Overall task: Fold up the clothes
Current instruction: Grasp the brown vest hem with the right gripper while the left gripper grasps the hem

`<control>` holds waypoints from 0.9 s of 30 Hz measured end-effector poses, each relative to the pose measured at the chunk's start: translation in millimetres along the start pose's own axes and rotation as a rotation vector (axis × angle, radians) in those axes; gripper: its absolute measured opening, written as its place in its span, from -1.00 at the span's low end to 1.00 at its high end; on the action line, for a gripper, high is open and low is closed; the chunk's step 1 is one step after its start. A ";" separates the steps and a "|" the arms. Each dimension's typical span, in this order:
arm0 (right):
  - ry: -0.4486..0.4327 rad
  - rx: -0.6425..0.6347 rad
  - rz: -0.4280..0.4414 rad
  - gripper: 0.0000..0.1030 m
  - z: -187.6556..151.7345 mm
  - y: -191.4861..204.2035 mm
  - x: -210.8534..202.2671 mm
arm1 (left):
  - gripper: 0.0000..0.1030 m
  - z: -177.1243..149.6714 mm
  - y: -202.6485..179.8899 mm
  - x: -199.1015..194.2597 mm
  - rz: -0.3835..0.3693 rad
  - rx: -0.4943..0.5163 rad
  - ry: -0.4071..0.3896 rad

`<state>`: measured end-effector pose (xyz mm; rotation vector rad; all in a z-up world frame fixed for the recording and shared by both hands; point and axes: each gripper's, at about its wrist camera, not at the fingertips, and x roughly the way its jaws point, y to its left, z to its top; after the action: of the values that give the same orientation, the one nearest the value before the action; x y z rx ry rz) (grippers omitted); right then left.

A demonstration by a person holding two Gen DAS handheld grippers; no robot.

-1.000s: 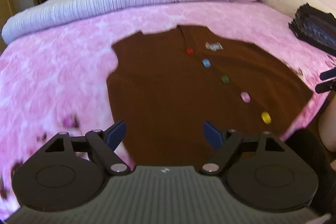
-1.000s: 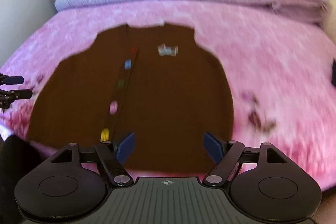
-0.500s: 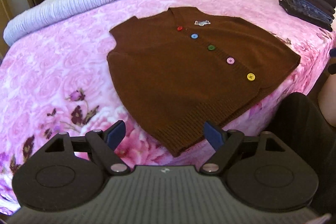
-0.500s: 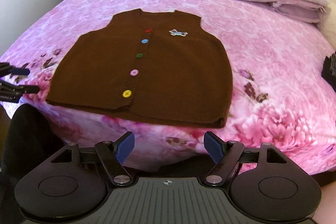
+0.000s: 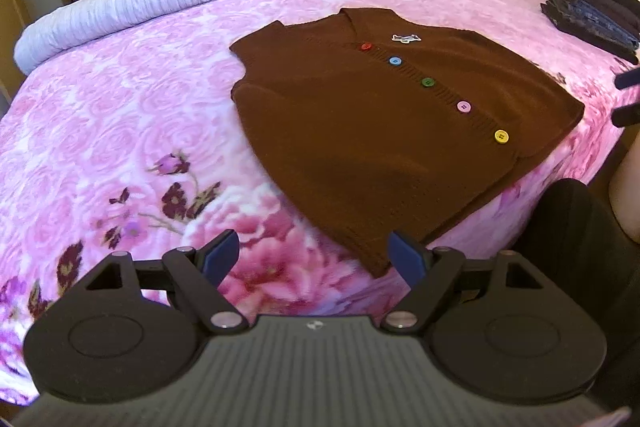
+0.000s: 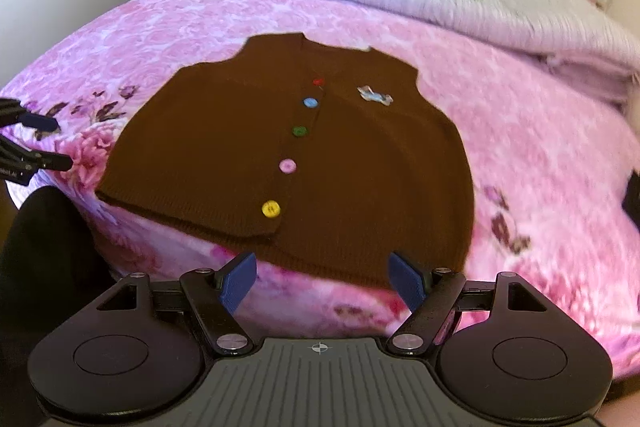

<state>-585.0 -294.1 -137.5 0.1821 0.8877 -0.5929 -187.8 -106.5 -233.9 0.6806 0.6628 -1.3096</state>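
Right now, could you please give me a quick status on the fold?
Both tongs, left and right, open, empty. Vest flat on bed, buttoned, unfolded. Nothing on it.

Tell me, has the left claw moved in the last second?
Yes. Judged against the brown vest, which lies flat on the pink bedspread, the open left claw has pulled back and swung leftward; the vest's near hem corner now shows.

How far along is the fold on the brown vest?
Done: the brown vest lies spread flat and buttoned on the pink bedspread; a folded dark stack sits at the bed's far corner. In hand: nothing; the left gripper and right gripper are both open, short of the hem. Left: every fold of the vest.
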 end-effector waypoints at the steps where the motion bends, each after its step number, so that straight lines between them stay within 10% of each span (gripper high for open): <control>1: -0.032 -0.042 0.015 0.48 1.6 8.7 1.4 | 0.53 -0.2 5.5 1.2 -0.001 0.015 -0.001; 8: -0.111 -0.375 0.212 0.45 15.8 92.2 40.8 | 0.53 4.7 48.3 12.5 0.016 0.191 -0.063; 10: -0.097 -0.461 0.275 0.11 19.0 116.4 59.9 | 0.53 7.9 57.4 19.9 0.013 0.241 -0.070; 14: -0.068 -0.621 0.380 0.04 24.7 162.5 97.1 | 0.53 15.4 76.6 36.3 0.010 0.317 -0.077; 27: 0.007 -0.907 0.235 -0.01 10.7 237.8 172.5 | 0.53 35.5 113.3 75.0 -0.032 0.363 -0.097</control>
<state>-361.9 -172.7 -285.4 -0.5264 1.0451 0.0643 -63.5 -166.3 -260.4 0.8947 0.3597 -1.5003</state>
